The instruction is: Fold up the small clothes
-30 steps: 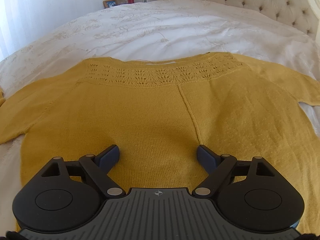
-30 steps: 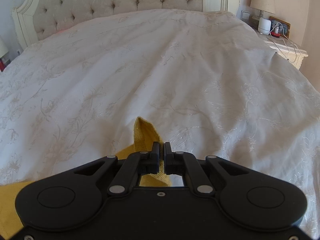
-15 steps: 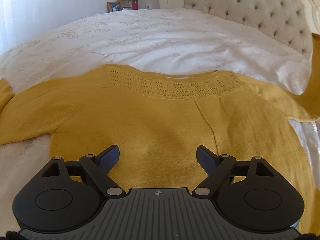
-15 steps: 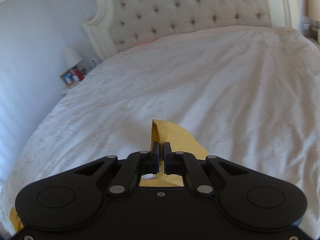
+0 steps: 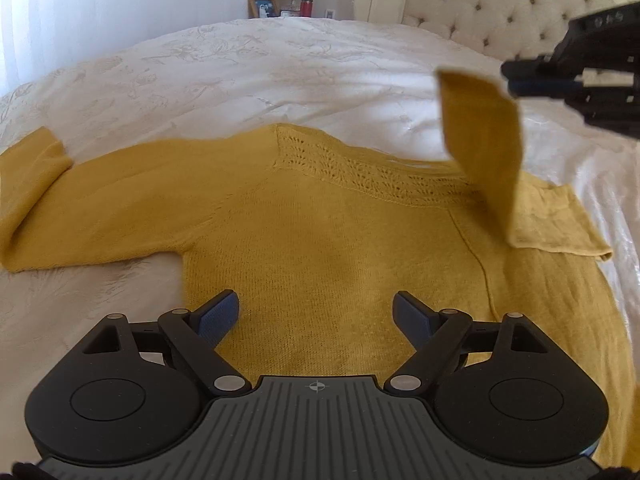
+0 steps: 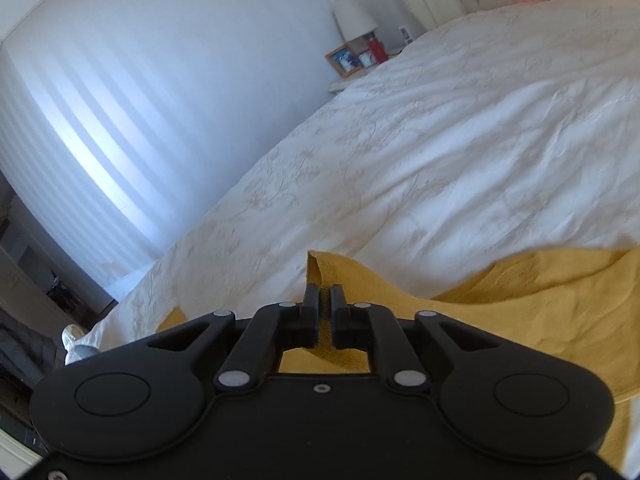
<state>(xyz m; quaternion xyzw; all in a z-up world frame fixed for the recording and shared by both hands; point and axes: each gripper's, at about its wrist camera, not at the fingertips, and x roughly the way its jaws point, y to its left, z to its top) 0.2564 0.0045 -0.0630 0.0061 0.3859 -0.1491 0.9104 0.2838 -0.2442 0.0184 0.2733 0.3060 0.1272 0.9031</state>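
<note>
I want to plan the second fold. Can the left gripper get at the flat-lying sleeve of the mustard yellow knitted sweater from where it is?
Probably yes. The left gripper hovers open over the mustard yellow knitted sweater, and the flat sleeve lies uncovered on the white bedspread; nothing stands between them.

A mustard-yellow knitted sweater (image 5: pixel 328 240) lies spread flat on a white bedspread, its lacy openwork neckline toward the headboard. One sleeve (image 5: pixel 36 200) stretches out flat to the side; the other sleeve (image 5: pixel 484 140) is lifted, its cuff in the air.
</note>
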